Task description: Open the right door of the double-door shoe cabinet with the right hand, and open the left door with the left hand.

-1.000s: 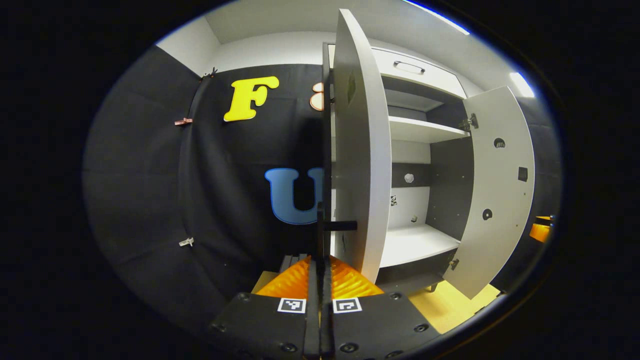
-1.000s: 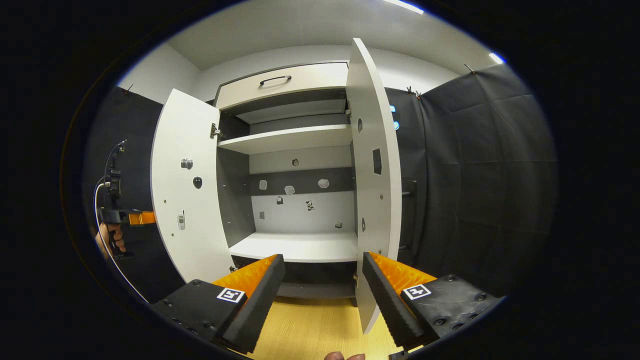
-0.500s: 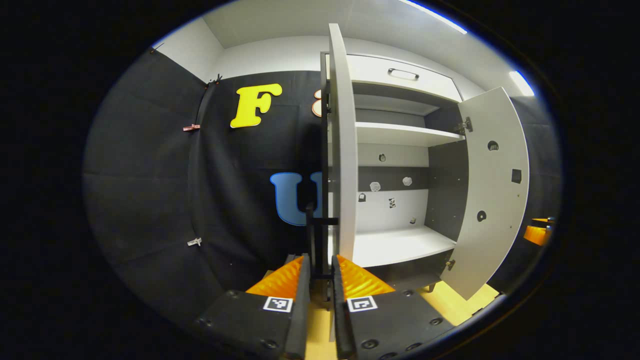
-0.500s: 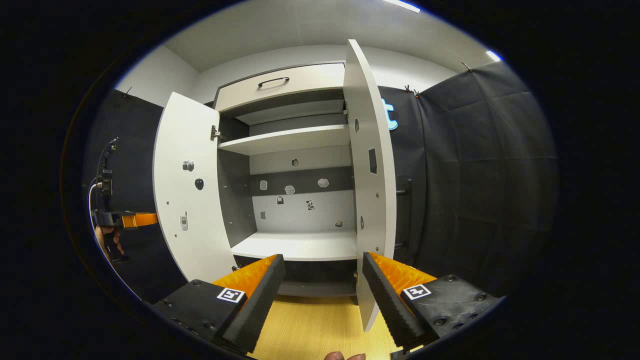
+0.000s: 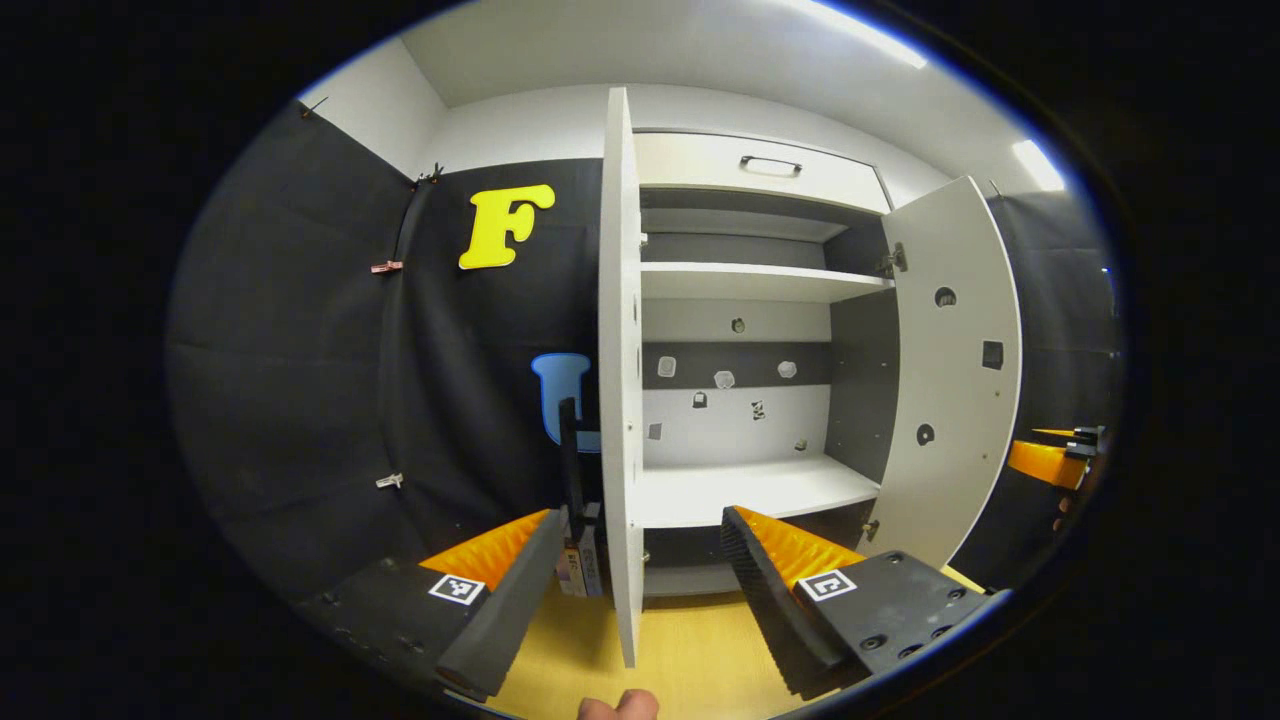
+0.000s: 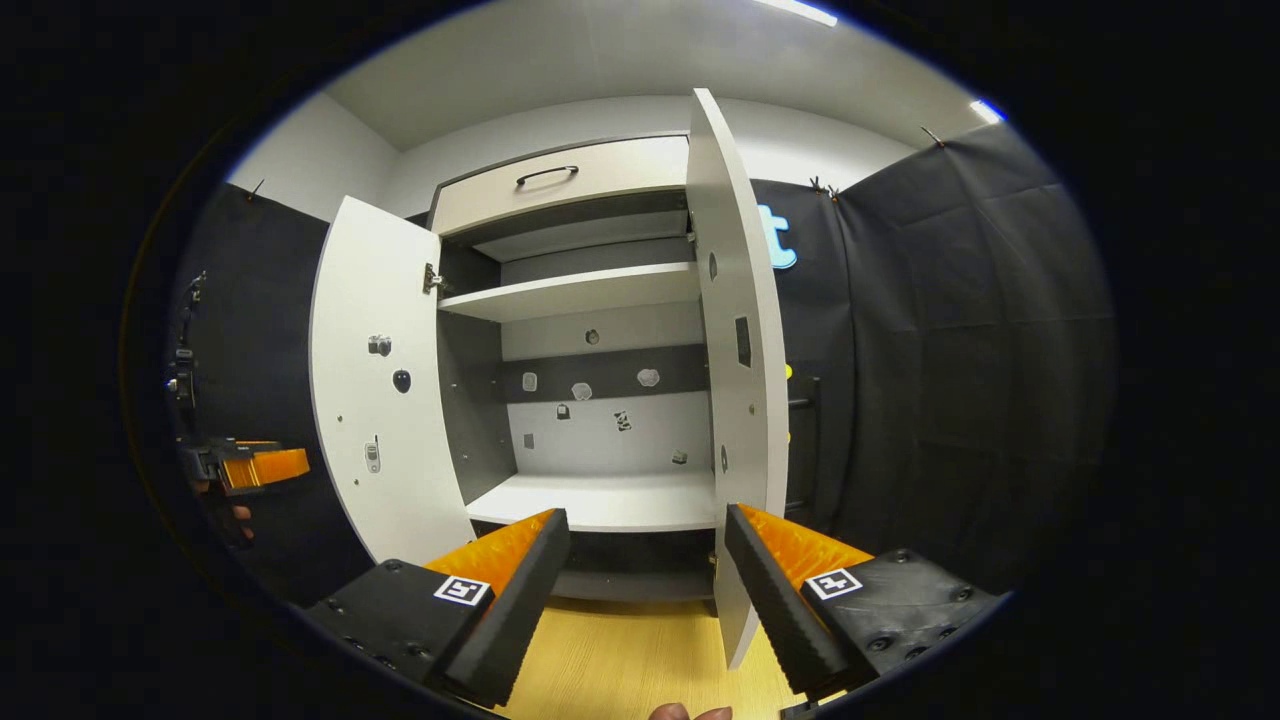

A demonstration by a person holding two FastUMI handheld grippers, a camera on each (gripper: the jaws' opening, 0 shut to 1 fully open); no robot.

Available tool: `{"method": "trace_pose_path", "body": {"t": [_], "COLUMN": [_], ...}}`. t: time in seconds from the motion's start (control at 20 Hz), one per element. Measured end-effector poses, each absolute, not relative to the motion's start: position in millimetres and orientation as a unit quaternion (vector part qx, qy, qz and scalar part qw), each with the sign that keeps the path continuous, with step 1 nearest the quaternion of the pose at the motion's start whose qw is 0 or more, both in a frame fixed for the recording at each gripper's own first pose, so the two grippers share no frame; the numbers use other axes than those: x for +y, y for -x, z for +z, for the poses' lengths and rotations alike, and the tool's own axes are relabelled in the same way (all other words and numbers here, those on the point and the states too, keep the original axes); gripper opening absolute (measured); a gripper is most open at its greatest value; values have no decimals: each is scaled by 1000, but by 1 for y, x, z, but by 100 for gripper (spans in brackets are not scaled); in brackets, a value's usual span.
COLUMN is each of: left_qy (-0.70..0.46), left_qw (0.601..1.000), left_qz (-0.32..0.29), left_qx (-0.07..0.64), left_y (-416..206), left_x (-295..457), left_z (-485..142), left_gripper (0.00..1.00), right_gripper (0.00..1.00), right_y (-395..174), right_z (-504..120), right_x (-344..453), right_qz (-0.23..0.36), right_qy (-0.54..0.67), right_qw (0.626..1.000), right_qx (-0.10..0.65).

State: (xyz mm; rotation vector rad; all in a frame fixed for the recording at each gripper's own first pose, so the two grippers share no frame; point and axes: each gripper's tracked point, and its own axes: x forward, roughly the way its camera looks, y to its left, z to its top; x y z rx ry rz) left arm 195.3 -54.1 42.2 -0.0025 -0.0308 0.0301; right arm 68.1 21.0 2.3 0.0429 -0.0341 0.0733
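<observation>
Left gripper (image 5: 630, 585): fingers spread, released, straddling the left door (image 5: 620, 400) edge without contact. Right gripper (image 6: 645, 575): fingers spread, holding nothing, right door (image 6: 740, 380) at 1 o'clock. Both doors stand swung out; shoe cabinet (image 6: 590, 400) interior exposed at 12 o'clock, shelves bare.

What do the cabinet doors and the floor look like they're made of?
The white cabinet doors look like matte laminated board, flat with a thin square edge and drilled holes. The yellowish floor appears to be wood or wood-look laminate, given its faint grain lines.
</observation>
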Motion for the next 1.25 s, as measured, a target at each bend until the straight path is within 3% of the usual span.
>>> {"method": "trace_pose_path", "body": {"t": [1.25], "left_qy": [6], "left_qw": [1000], "left_qz": [3], "left_qx": [-10], "left_y": [-170], "left_x": [-111], "left_z": [27], "left_gripper": [98], "right_gripper": [98], "right_y": [-53], "right_z": [13], "right_x": [23], "right_qz": [35], "right_qy": [-14], "right_qw": [999], "right_qx": [-28]}}
